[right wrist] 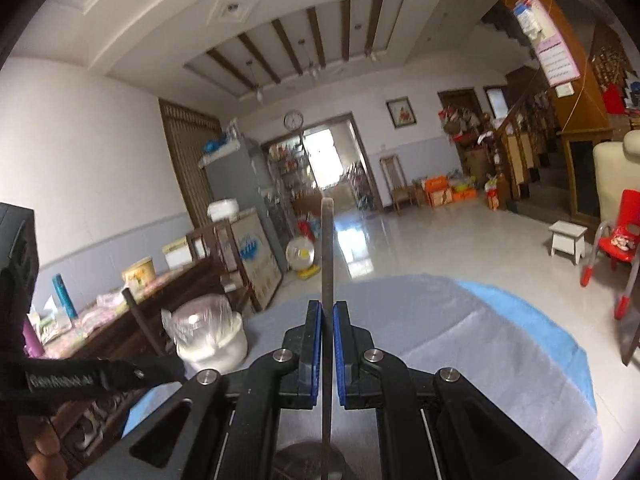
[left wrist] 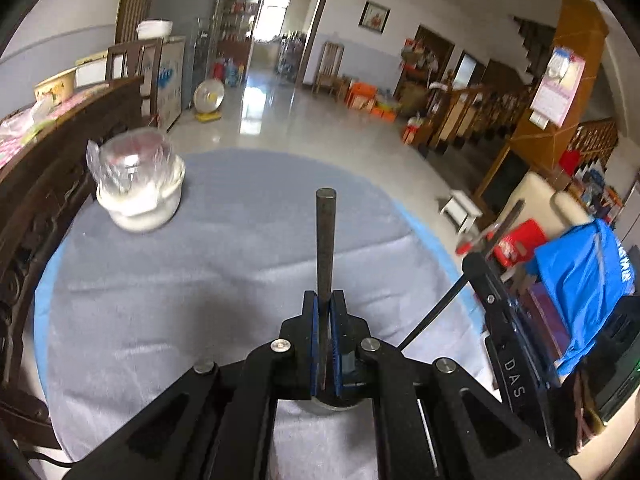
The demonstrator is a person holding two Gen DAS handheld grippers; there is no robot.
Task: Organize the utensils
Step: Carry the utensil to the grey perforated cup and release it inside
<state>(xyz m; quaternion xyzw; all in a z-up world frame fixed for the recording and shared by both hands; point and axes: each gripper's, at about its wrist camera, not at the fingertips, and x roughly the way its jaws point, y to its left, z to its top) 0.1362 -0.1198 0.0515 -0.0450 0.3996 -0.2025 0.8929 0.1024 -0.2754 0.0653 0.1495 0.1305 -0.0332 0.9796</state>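
Note:
My left gripper [left wrist: 324, 300] is shut on a dark round utensil handle [left wrist: 325, 236] that stands upright above the grey cloth; its lower end sits in a round metal holder [left wrist: 334, 404] under the jaws. My right gripper [right wrist: 327, 308] is shut on a thin flat metal utensil handle [right wrist: 327, 248], also upright, over a round metal piece [right wrist: 308, 456] below. The right gripper shows at the right edge of the left wrist view [left wrist: 492, 248]. The left gripper body shows at the left of the right wrist view [right wrist: 80, 376], with its dark handle [right wrist: 138, 320].
A round table with a grey cloth [left wrist: 220, 280] over blue. A white bowl with a plastic-wrapped glass jar [left wrist: 138, 184] stands at the far left of it. A dark wooden sideboard [left wrist: 48, 152] is left of the table. Blue cloth [left wrist: 580, 280] and red chair [right wrist: 616, 236] at right.

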